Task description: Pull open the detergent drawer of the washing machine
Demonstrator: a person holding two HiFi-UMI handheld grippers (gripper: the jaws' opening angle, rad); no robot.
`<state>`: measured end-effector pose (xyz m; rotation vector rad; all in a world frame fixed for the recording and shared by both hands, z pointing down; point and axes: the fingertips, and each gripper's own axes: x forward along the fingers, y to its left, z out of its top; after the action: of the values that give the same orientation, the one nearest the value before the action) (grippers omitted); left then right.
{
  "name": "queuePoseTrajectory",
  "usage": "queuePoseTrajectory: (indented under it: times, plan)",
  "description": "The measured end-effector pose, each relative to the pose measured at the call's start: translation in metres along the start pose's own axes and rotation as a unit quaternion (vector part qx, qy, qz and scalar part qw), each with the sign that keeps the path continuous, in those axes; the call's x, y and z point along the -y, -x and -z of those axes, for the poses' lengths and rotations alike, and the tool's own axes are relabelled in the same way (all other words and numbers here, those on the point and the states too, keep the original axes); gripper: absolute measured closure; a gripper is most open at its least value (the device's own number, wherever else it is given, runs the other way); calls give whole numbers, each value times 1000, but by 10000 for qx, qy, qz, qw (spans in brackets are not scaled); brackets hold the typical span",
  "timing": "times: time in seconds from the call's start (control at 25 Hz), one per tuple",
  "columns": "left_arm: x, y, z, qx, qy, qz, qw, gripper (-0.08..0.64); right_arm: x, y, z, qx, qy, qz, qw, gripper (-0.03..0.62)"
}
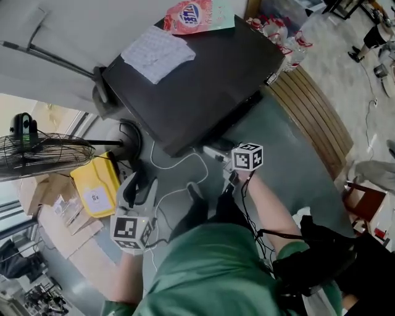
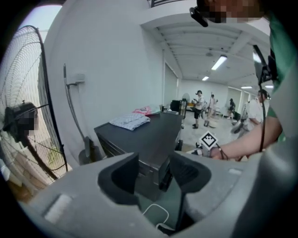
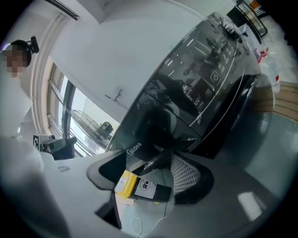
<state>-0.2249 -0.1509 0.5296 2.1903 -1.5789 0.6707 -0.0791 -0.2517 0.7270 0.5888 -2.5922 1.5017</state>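
Note:
The dark washing machine stands in front of me, seen from above. In the right gripper view its front panel fills the frame, with the detergent drawer front at the near upper corner. My right gripper is up against that corner. Its jaws stand wide apart on either side of the drawer's lower edge, and the pads do not visibly press on it. My left gripper hangs lower left of the machine, open and empty, pointing at the machine's corner.
A folded cloth and a detergent packet lie on the machine's top. A floor fan and a yellow box stand at the left. A white cable lies on the floor. A wooden slatted platform is at the right.

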Motion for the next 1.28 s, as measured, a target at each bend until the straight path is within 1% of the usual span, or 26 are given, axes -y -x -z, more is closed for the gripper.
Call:
queuePoseTrajectory:
  times: [0.16, 0.32, 0.4, 0.52, 0.68, 0.76, 0.84, 0.96, 1.12, 1.2, 1.28]
  plan:
    - [-7, -2, 4, -82, 77, -224, 9997, 354, 12, -17, 4, -199, -82, -168, 9996, 307]
    - [-9, -8, 2, -103, 79, -312, 9994, 355, 19, -27, -4, -94, -265, -312, 9991, 307]
    - [-10, -9, 1, -96, 73, -345, 9993, 356, 19, -29, -5, -6, -344, -518, 9981, 307]
    - [-15, -8, -3, -39, 106, -428, 9990, 356, 16, -28, -9, 251, -576, -917, 9938, 307]
    - [-25, -2, -2, -8, 413, -523, 9978, 357, 12, -32, -14, 370, -665, -1252, 9892, 308]
    - [-27, 1, 1, -8, 592, -529, 9968, 357, 9, -33, -14, 418, -776, -1462, 9853, 308]
    - [-26, 3, 4, -22, 675, -538, 9963, 359, 7, -33, -15, 521, -978, -1703, 9791, 307]
    - [-22, 6, 7, -75, 667, -552, 9962, 360, 6, -34, -17, 657, -1214, -1980, 9704, 307]
    - [-17, 11, 12, -158, 642, -532, 9964, 362, 3, -36, -19, 898, -1333, -2267, 9606, 310]
    - [-12, 14, 13, -193, 608, -515, 9966, 362, 2, -35, -19, 1000, -1372, -2351, 9570, 311]
    - [-9, 18, 17, -242, 567, -498, 9969, 364, 3, -34, -18, 1076, -1392, -2360, 9557, 311]
